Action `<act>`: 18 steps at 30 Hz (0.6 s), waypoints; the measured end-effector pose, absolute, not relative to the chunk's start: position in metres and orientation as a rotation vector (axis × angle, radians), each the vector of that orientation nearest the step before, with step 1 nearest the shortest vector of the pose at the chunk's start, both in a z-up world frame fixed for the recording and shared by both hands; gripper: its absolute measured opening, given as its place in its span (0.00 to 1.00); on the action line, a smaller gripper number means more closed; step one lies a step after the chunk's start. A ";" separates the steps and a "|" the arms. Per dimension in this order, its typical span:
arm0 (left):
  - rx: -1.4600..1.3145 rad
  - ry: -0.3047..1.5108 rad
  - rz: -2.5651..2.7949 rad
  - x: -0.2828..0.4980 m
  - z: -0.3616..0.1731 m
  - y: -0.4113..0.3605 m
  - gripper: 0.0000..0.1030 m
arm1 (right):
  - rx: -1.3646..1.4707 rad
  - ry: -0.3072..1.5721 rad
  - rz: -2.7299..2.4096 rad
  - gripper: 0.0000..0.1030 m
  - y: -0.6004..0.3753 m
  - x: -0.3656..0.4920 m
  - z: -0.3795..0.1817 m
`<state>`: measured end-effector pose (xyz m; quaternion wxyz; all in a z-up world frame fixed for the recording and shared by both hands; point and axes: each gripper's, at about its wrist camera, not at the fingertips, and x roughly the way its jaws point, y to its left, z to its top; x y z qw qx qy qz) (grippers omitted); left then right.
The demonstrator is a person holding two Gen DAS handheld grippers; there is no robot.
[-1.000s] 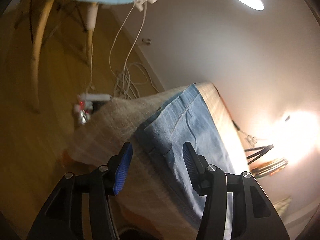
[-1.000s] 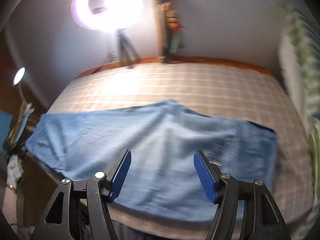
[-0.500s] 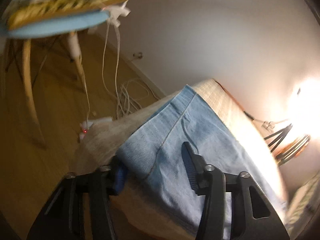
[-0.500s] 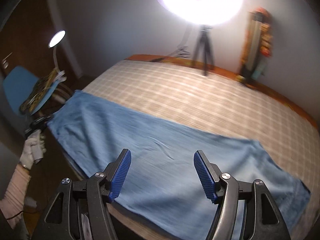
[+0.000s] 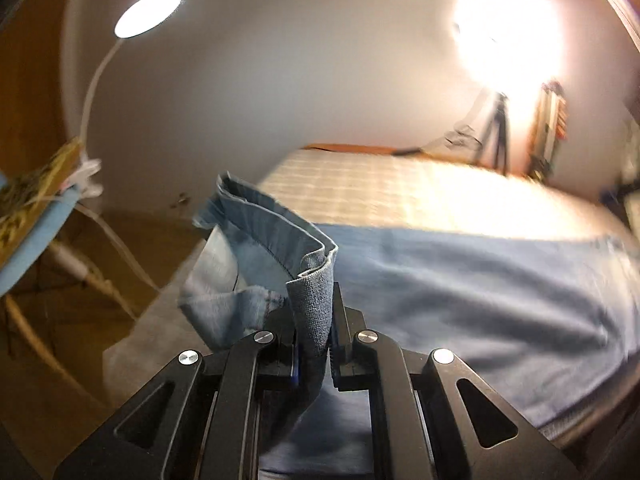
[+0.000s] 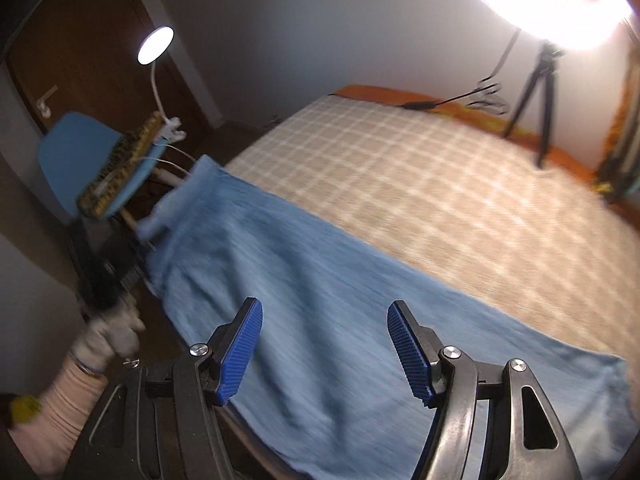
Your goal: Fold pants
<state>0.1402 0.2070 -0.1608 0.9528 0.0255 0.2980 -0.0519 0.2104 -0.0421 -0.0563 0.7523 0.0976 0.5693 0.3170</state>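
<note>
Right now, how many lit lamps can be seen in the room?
2. A small round desk lamp on a white gooseneck stands over the blue chair beside the bed; a ring light on a tripod stands behind the bed.

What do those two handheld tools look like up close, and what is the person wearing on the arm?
Each tool is a black plastic frame with triangular cut-outs and round silver screw heads. The right tool has two ribbed blue pads. On the left tool only a sliver of blue shows. The person's hand wears a light glove above a pale pink sleeve.
</note>
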 end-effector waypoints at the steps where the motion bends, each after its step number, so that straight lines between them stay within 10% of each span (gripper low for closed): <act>1: 0.066 0.613 -0.110 0.139 -0.164 0.203 0.09 | 0.234 1.247 0.714 0.66 -0.036 0.215 -0.059; 11: 0.155 0.614 -0.135 0.128 -0.179 0.180 0.10 | 0.322 1.346 0.907 0.69 0.075 0.265 -0.103; 18: 0.285 0.526 -0.033 0.110 -0.182 0.165 0.47 | 0.423 1.434 0.933 0.70 0.138 0.289 -0.148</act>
